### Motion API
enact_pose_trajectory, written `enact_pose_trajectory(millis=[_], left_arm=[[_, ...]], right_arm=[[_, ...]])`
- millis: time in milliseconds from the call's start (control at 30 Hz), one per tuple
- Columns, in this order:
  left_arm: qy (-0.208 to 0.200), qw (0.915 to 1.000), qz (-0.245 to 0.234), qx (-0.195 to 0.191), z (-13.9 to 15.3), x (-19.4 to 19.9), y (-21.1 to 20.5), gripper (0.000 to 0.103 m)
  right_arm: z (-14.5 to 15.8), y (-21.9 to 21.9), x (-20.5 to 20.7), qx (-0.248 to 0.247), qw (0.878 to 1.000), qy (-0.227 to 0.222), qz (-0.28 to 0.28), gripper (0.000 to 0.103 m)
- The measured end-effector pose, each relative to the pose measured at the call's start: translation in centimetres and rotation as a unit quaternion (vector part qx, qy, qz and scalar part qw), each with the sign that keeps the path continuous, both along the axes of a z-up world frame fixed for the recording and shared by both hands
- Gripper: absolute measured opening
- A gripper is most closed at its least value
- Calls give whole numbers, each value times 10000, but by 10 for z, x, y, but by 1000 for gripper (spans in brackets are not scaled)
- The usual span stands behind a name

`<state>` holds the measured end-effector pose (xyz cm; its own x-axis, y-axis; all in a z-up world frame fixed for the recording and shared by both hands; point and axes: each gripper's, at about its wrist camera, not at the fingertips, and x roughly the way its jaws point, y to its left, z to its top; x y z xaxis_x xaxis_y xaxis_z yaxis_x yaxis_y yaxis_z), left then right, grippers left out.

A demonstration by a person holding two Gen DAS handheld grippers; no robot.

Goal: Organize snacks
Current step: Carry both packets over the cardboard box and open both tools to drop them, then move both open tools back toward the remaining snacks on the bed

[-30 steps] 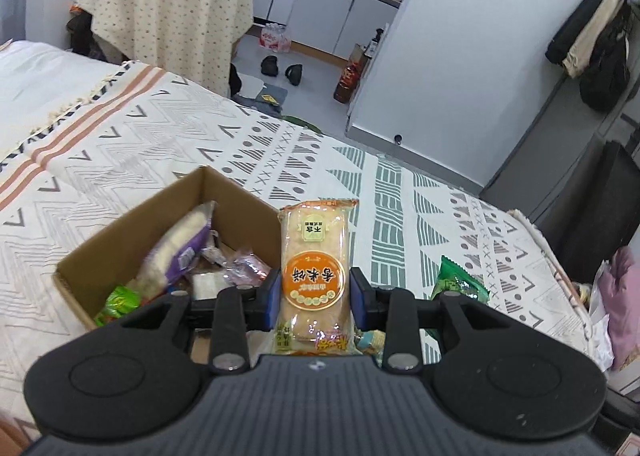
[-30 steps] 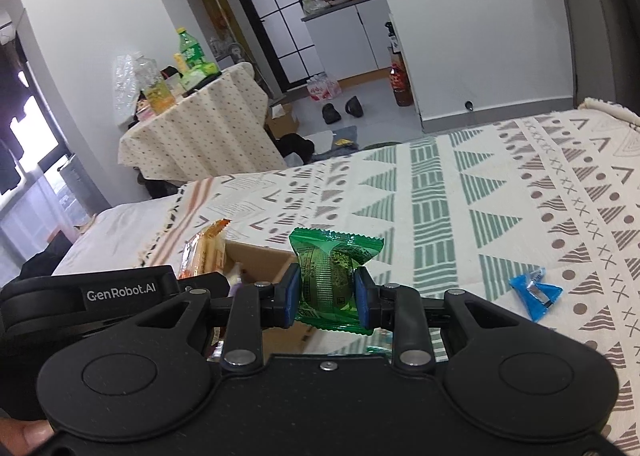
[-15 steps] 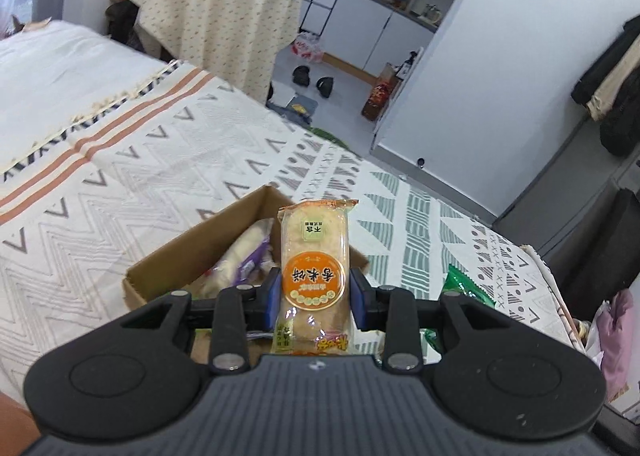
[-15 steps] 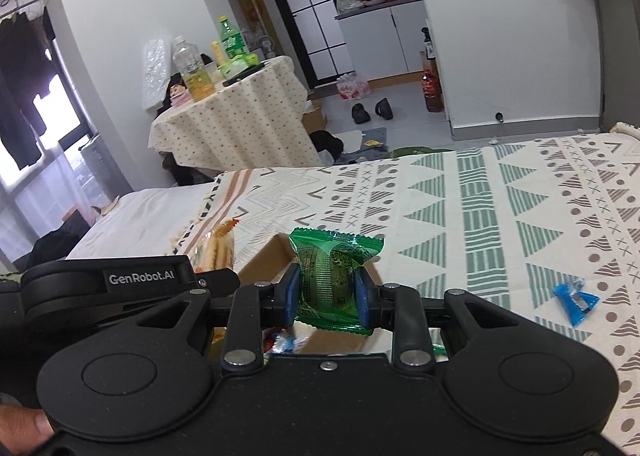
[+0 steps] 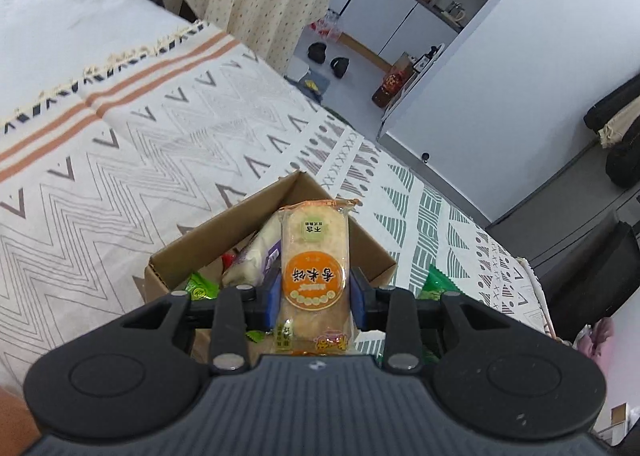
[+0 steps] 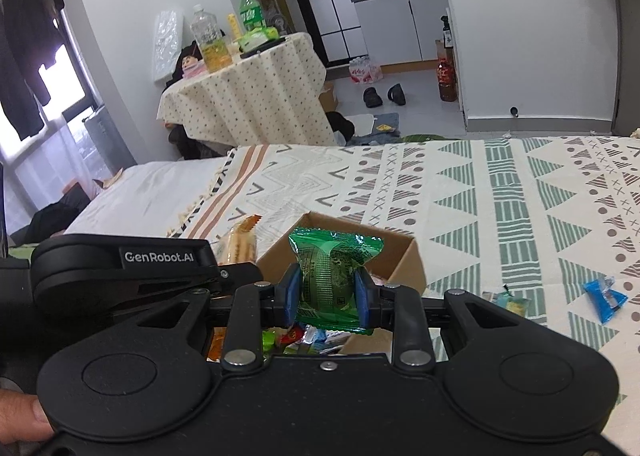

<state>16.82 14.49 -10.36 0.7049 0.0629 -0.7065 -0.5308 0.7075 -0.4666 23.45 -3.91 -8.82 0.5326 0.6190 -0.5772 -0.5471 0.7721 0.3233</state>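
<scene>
My left gripper (image 5: 314, 294) is shut on an orange rice cracker pack (image 5: 314, 256), held upright over the open cardboard box (image 5: 224, 232). The box lies on the patterned bedspread and holds several wrapped snacks, among them a white and purple bun pack (image 5: 260, 252) and a green packet (image 5: 198, 286). My right gripper (image 6: 327, 296) is shut on a green wrapped snack (image 6: 334, 276) just above the same cardboard box (image 6: 400, 256). The left gripper's body (image 6: 120, 272) and the rice cracker pack (image 6: 240, 242) show at the left of the right wrist view.
Two loose snacks lie on the bedspread right of the box: a blue candy (image 6: 604, 296) and a pale green packet (image 6: 510, 302). Beyond the bed stand a cloth-covered table (image 6: 248, 96) with bottles, slippers (image 6: 384, 94) on the floor and a white wall.
Both grippers have moved in over the box with their snacks still held. The box now sits closer and more directly under each gripper.
</scene>
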Motion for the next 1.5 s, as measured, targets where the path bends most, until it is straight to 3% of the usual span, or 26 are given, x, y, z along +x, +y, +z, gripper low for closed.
enact_pose_trajectory(millis=[300, 467, 633, 1233, 1500], left_arm=[[169, 9992, 221, -291, -13, 0, 21, 45], [289, 9989, 294, -205, -16, 2, 22, 59], [396, 9986, 356, -60, -18, 4, 20, 77], [490, 9976, -310, 365, -16, 21, -34, 91], [478, 9938, -710, 707, -13, 27, -69, 94]], right_arm=[[-17, 19, 5, 59, 9986, 511, 154, 31], [-21, 18, 8, 13, 9975, 703, 73, 43], [-22, 4, 13, 73, 9967, 796, -105, 47], [-24, -82, 23, 22, 9938, 694, -868, 82], [-29, -122, 27, 85, 9902, 779, -1157, 85]])
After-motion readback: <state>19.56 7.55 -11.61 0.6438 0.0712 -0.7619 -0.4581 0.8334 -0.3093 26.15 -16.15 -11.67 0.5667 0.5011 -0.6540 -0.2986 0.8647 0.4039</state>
